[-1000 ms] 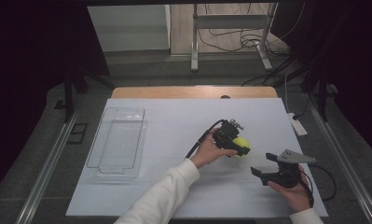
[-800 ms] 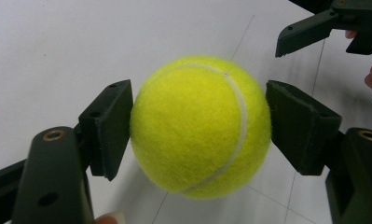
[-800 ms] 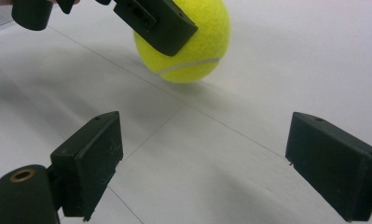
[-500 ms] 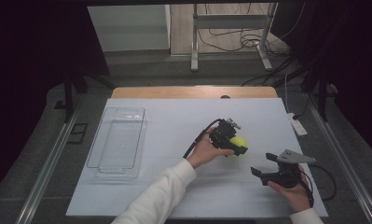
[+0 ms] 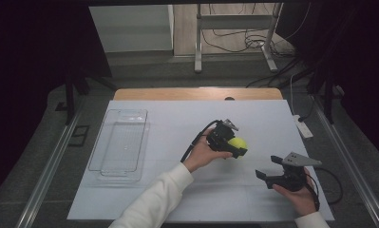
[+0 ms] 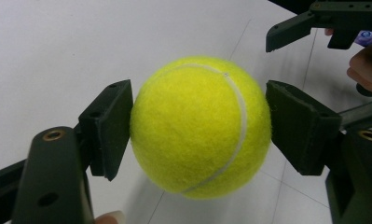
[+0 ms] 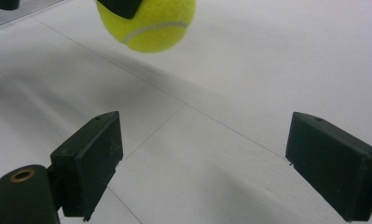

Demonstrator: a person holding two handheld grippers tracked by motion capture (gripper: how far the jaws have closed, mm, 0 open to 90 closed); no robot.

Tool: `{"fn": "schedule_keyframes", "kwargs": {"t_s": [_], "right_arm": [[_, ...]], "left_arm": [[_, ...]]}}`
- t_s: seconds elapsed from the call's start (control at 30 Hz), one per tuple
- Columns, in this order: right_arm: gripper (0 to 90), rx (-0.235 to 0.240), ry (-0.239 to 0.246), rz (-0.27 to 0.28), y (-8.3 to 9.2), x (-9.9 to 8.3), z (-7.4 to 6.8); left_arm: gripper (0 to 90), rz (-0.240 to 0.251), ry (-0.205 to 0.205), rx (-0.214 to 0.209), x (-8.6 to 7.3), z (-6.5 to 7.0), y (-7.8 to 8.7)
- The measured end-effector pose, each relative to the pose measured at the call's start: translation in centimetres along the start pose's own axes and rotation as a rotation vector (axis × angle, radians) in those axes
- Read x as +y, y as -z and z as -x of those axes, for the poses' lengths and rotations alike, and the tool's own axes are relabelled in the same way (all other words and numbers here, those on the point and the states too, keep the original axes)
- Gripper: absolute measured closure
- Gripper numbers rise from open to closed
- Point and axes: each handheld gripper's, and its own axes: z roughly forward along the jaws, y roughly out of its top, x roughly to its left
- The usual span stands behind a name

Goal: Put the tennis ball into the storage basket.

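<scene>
A yellow-green tennis ball (image 5: pixel 239 143) is held a little above the white table cover, near the middle right. My left gripper (image 5: pixel 235 145) is shut on the tennis ball (image 6: pixel 200 126), with one black pad pressed against each side. In the right gripper view the ball (image 7: pixel 148 21) hangs at the top, with its shadow on the cover below. My right gripper (image 5: pixel 269 167) is near the front right, held in a hand. It is open (image 7: pixel 207 140), with bare cover between its jaws. It sits a short way from the ball, toward the front and right.
A clear plastic tray (image 5: pixel 125 114) lies on the left part of the white cover (image 5: pixel 154 190). A white power strip (image 5: pixel 302 126) lies at the table's right edge. A wooden strip (image 5: pixel 196 93) runs along the far edge. Cables trail from both grippers.
My left gripper has carried the tennis ball slightly to the left and farther away, off from the right gripper. The right gripper has stayed in place.
</scene>
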Motion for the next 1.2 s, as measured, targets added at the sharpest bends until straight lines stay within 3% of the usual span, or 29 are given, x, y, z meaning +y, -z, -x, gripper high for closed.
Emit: {"fn": "schedule_keyframes", "kwargs": {"t_s": [0.63, 1.2], "right_arm": [[11.1, -0.004, -0.004, 0.007, 0.0, 0.1, -0.3], [11.1, 0.018, 0.01, 0.006, -0.3, 0.5, -1.5]], "left_arm": [[27.5, 0.03, 0.002, 0.015, -1.4, -0.3, 2.5], [27.5, 0.064, 0.033, 0.039, -3.1, -1.3, 4.9]]}}
